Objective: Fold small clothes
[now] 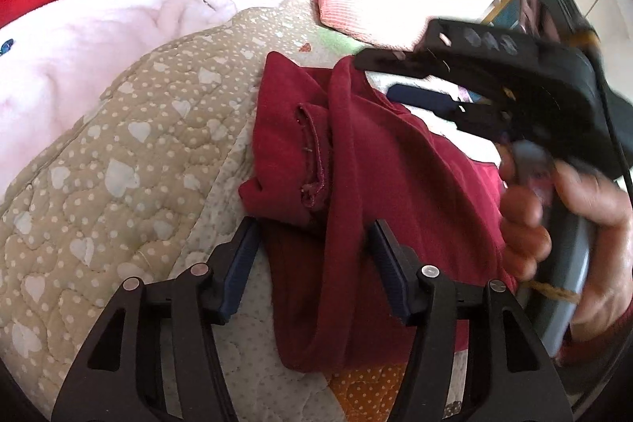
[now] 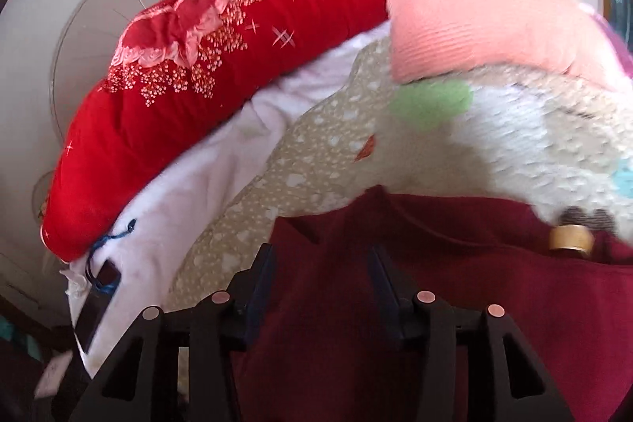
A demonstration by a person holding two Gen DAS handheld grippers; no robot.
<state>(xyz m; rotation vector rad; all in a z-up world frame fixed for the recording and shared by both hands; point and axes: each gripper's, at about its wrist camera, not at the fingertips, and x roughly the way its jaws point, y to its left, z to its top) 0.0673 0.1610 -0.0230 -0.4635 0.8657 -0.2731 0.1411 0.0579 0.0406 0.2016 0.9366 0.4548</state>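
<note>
Maroon garment (image 1: 379,161) partly cut off, R gripper (image 1: 379,78) blurred, maybe open

Your right hand (image 1: 561,220) and the black right gripper (image 1: 379,76) it holds are motion-blurred in the left wrist view. The dark red knit garment (image 1: 372,161) runs under your hand there and leaves the right wrist view's lower edge. A small gold object (image 2: 571,237) is too blurred to identify.
</note>
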